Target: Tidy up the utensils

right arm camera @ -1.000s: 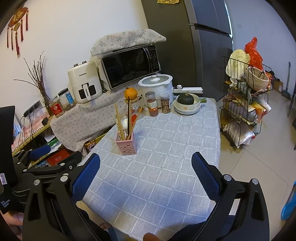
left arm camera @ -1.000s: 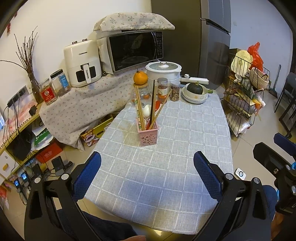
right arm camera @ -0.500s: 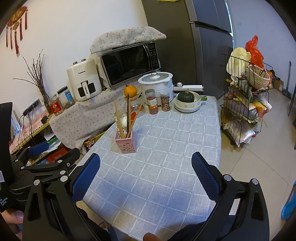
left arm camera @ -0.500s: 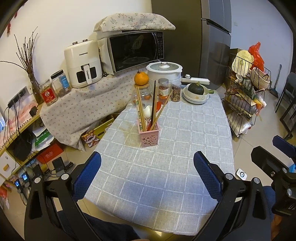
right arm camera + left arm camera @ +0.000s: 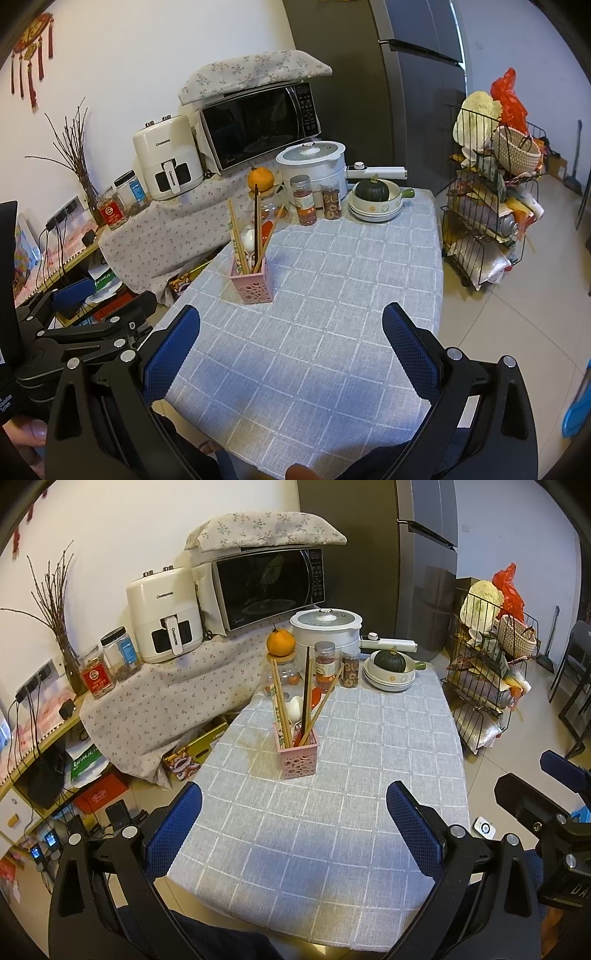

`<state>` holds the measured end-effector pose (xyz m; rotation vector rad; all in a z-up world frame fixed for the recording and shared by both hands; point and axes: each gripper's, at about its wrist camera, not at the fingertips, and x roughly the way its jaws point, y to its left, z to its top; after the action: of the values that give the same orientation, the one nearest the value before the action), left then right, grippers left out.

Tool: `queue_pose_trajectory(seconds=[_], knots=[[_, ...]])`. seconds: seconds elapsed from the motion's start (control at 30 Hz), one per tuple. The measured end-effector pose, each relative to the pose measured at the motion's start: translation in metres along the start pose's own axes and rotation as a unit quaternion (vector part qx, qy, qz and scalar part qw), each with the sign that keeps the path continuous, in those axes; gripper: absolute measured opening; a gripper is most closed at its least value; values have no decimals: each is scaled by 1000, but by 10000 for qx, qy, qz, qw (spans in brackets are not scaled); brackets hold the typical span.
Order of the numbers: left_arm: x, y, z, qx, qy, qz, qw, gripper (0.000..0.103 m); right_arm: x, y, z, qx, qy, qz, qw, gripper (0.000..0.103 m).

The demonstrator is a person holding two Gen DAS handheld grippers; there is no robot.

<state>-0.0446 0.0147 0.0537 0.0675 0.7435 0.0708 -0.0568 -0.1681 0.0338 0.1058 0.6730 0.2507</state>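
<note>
A pink perforated holder (image 5: 297, 756) (image 5: 252, 282) stands upright on the grey checked tablecloth (image 5: 332, 823). Several wooden chopsticks (image 5: 280, 709) (image 5: 236, 236), a dark pair and a white spoon (image 5: 295, 707) stick out of it. My left gripper (image 5: 295, 816) hangs open above the table's near edge, well short of the holder, nothing between its blue pads. My right gripper (image 5: 290, 338) is open too, held back over the near edge, with the holder ahead and slightly left. In the right wrist view the left gripper (image 5: 81, 314) shows at the left side.
At the table's far end stand two spice jars (image 5: 325, 664), a glass jar topped with an orange (image 5: 280, 642), stacked bowls holding a green squash (image 5: 389, 668) and a white cooker (image 5: 325, 627). A microwave (image 5: 269, 587) and air fryer (image 5: 164, 627) sit behind; a wire rack (image 5: 487, 679) stands right.
Both grippers have drawn back and risen slightly; the holder and table look a little farther off. Nothing was grasped or released.
</note>
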Motion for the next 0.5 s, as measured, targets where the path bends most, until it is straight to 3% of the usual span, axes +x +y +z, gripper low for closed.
queue_pose_trajectory(seconds=[0.5], knots=[[0,2,0,16,-8,39,10000,96,1,-1,-1,6,13,5,10000,96]])
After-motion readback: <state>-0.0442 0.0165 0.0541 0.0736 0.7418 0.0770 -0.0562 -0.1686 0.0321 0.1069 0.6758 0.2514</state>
